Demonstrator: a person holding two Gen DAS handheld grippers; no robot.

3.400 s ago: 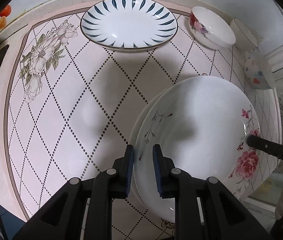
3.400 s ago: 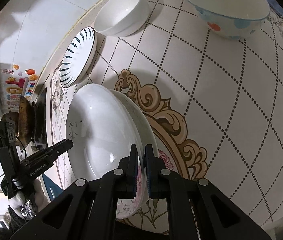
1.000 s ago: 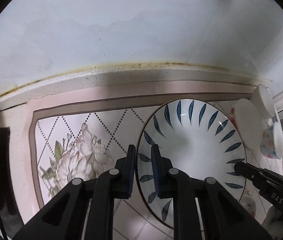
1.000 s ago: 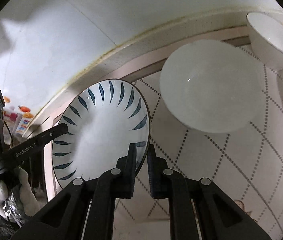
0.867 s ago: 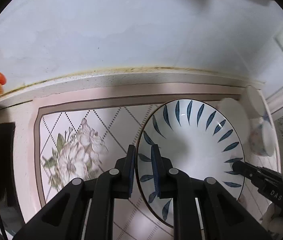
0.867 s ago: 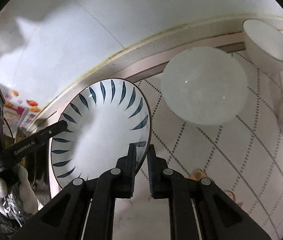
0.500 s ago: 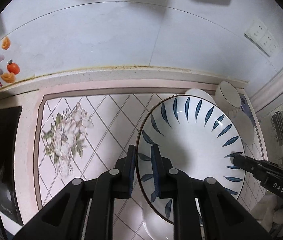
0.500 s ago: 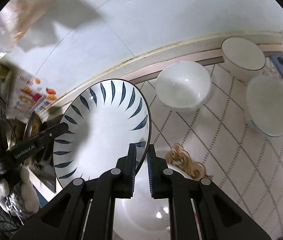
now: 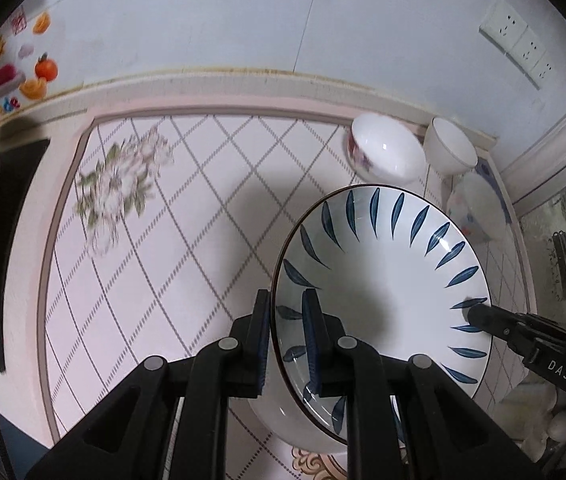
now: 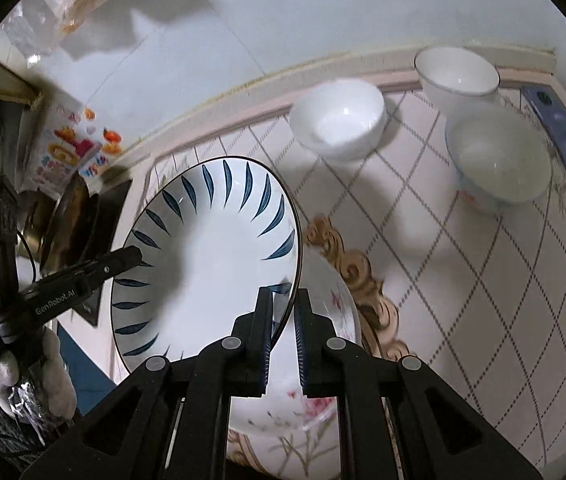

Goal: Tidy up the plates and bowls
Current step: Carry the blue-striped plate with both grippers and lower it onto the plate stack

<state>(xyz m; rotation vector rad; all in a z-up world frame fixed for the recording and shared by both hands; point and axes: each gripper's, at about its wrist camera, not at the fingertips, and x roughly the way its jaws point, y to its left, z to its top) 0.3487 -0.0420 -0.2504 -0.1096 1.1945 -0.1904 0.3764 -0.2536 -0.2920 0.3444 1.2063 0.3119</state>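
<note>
- Carrying the blue-leaf plate (image 9: pixel 383 280) above the bench (image 9: pixel 187 220), the left tongs (image 9: pixel 287 332) and right tongs (image 10: pixel 283 332) are each clamped on an opposite edge of its rim.
- Both grips are thin pinches on glazed china; if the two hands drift apart or twist unevenly, the rim could slip free and the plate would drop.
- A floral plate stack (image 10: pixel 323 380) lies directly beneath; lowering off-centre or too fast could chip both or leave the plate tilted.
- Three bowls (image 10: pixel 339 120) stand near the wall, well clear, so a wide swing is the only threat to them.
</note>
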